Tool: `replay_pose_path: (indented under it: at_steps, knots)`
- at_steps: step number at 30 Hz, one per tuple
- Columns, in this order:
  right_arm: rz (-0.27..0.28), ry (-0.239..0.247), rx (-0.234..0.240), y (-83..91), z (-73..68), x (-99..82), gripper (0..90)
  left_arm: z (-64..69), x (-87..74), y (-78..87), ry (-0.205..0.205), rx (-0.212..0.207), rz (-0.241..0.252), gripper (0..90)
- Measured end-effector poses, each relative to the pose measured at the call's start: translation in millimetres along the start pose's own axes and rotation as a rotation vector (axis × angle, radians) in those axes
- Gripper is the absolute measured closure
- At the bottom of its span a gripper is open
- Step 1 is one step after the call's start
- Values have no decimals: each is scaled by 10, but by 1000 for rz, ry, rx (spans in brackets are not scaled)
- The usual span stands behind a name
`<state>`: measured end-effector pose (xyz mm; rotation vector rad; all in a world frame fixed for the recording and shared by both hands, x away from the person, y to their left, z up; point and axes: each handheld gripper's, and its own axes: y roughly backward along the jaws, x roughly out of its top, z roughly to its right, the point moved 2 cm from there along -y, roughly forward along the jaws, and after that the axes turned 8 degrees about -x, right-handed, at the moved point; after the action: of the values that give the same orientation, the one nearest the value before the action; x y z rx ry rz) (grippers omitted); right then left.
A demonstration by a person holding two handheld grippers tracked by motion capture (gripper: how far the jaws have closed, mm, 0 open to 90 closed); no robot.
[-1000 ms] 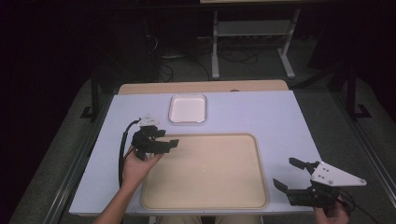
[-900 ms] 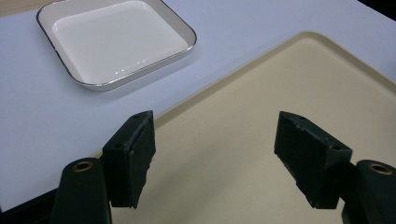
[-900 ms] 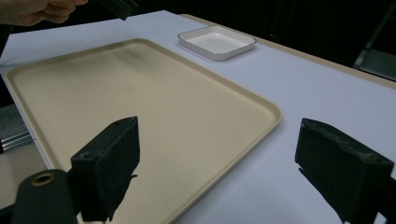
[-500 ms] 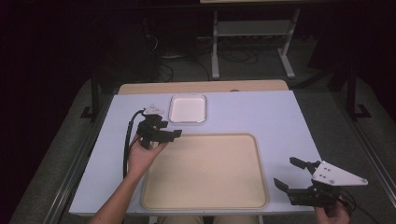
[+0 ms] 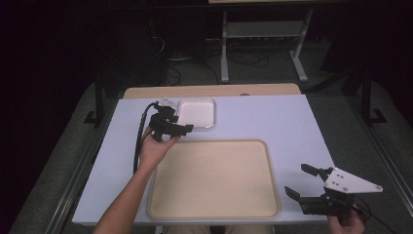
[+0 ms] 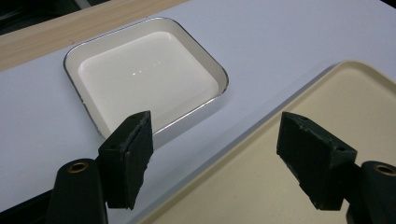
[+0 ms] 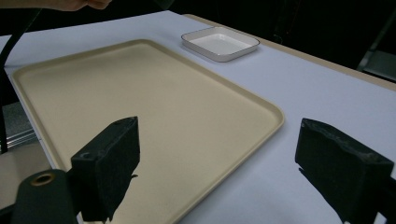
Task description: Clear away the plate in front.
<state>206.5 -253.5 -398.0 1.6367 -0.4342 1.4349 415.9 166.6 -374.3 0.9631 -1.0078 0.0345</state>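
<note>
A small white square dish point(image 5: 196, 112) with a dark rim sits at the back middle of the table, empty. In front of it lies a large beige tray point(image 5: 214, 178), also empty. My left gripper point(image 5: 181, 129) hovers open just left of the dish's near corner, over the tray's far left corner; in the left gripper view the dish point(image 6: 144, 77) lies just beyond my left gripper point(image 6: 217, 144), whose jaws stand wide apart. My right gripper point(image 5: 302, 181) is open near the table's front right edge, beside the tray point(image 7: 140, 107), with the dish point(image 7: 219, 43) far off.
The table top point(image 5: 272, 117) is pale lilac with a wooden strip point(image 5: 209, 90) along its far edge. A black cable point(image 5: 141, 141) trails from my left gripper along the forearm. Behind the table stand a metal frame point(image 5: 263, 34) and loose cables on a dark floor.
My left gripper has moved away from me and a little right, from the tray's left edge to the near corner of the white dish. The right gripper has stayed put.
</note>
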Motion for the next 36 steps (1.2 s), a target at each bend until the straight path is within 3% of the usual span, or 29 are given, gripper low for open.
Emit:
replay_pose_path:
  at_steps: [4,8,18,25,30,33,36]
  knots:
    - [-4,2,-1,6,0,-2,129,-63,66,-73,-1,10,-21,256]
    - [-5,4,1,4,4,9,130,-156,114,-102,18,4,0,264]
    - [-23,17,2,-3,18,9,130,-436,245,-217,130,-12,12,288]
    - [-28,18,-5,16,31,4,130,-626,367,-288,166,22,11,287]
    - [-34,20,-8,15,31,3,130,-760,387,-389,194,42,-25,280]
    - [-39,23,-10,19,29,-3,130,-828,385,-447,186,61,-36,287]
    - [-39,23,-10,17,26,-4,130,-887,370,-496,207,60,-37,332]
